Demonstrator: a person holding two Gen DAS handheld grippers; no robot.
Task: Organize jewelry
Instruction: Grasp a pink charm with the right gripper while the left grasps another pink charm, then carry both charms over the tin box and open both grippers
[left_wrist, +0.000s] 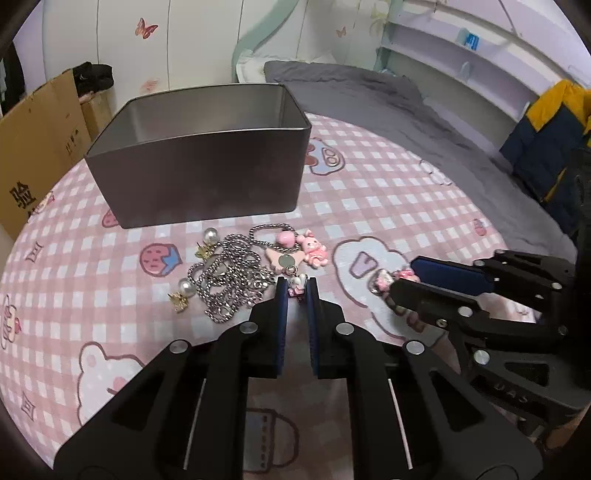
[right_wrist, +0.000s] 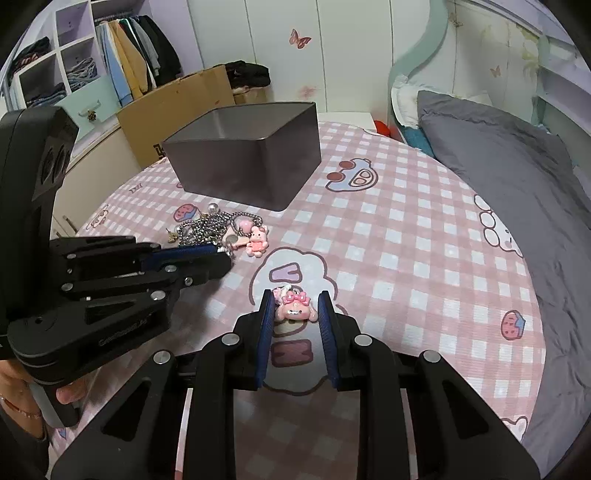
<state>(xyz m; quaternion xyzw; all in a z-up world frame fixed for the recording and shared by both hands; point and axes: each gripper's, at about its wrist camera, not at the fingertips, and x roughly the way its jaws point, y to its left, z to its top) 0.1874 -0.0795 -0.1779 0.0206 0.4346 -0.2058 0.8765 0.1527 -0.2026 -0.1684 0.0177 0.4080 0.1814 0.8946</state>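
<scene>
My left gripper (left_wrist: 296, 287) sits at the right edge of the jewelry pile, its blue pads closed on a small white and pink charm (left_wrist: 296, 282). The pile holds a silver bead chain (left_wrist: 229, 280), two pearl earrings (left_wrist: 210, 236) with gold butterflies, a pink rabbit charm (left_wrist: 314, 250) and a pink bow piece (left_wrist: 275, 258). My right gripper (right_wrist: 295, 295) is shut on a pink charm with a bow (right_wrist: 293, 310), low over the checked bedsheet (right_wrist: 388, 240). An open grey metal tin (left_wrist: 199, 177) stands behind the pile. The left gripper (right_wrist: 223, 255) shows at the left of the right wrist view.
A grey blanket (right_wrist: 517, 177) covers the right side of the bed. A cardboard box (left_wrist: 37, 147) stands off the bed's left edge. A blue and yellow jacket (left_wrist: 546, 140) lies at the far right. Shelves with clothes (right_wrist: 74, 66) are beyond the bed.
</scene>
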